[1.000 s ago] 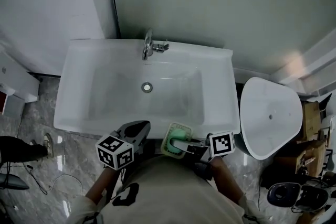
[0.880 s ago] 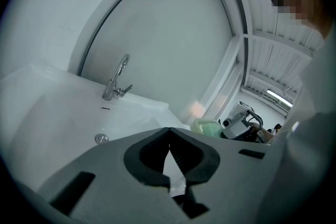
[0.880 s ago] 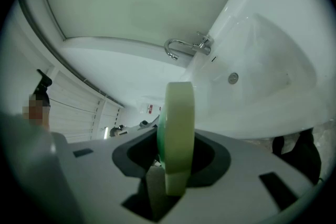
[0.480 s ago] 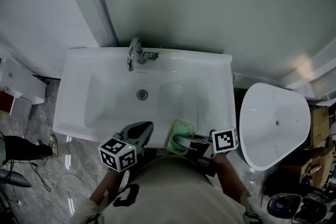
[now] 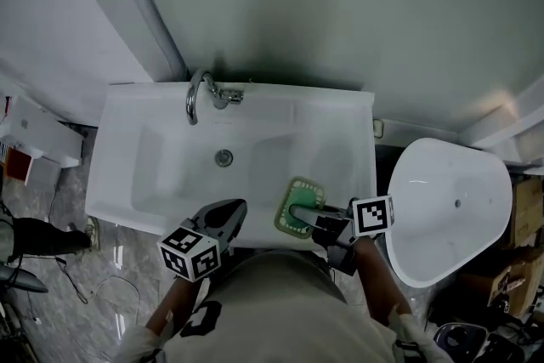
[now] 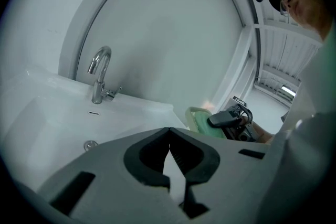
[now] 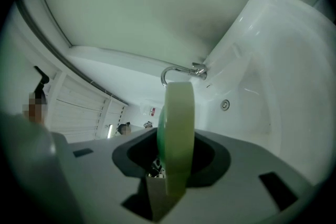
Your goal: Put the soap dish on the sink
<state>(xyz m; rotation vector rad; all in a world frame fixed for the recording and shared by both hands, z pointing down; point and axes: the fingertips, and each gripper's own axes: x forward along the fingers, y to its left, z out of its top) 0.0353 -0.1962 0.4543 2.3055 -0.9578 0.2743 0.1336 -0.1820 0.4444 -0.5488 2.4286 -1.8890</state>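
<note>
The green soap dish (image 5: 294, 196) hangs over the front right rim of the white sink (image 5: 340, 110), with my right gripper (image 5: 299, 214) shut on it. In the right gripper view the dish (image 7: 177, 128) stands edge-on between the jaws, with the faucet (image 7: 181, 72) and drain (image 7: 225, 105) beyond. My left gripper (image 5: 233, 208) hovers at the sink's front edge, left of the dish. Its jaws meet at the tips (image 6: 169, 131) with nothing between them. The left gripper view also shows the dish (image 6: 201, 121) and the faucet (image 6: 100, 73).
A chrome faucet (image 5: 201, 94) stands at the sink's back rim, and the drain (image 5: 223, 156) lies mid-basin. A white rounded toilet (image 5: 450, 200) sits close on the right. A white box (image 5: 38, 140) and a dark shoe (image 5: 34, 238) are on the marble floor at left.
Both grippers have moved forward toward the sink. The soap dish, earlier just short of the front edge, now hangs over the front right rim. The grip has not changed.
</note>
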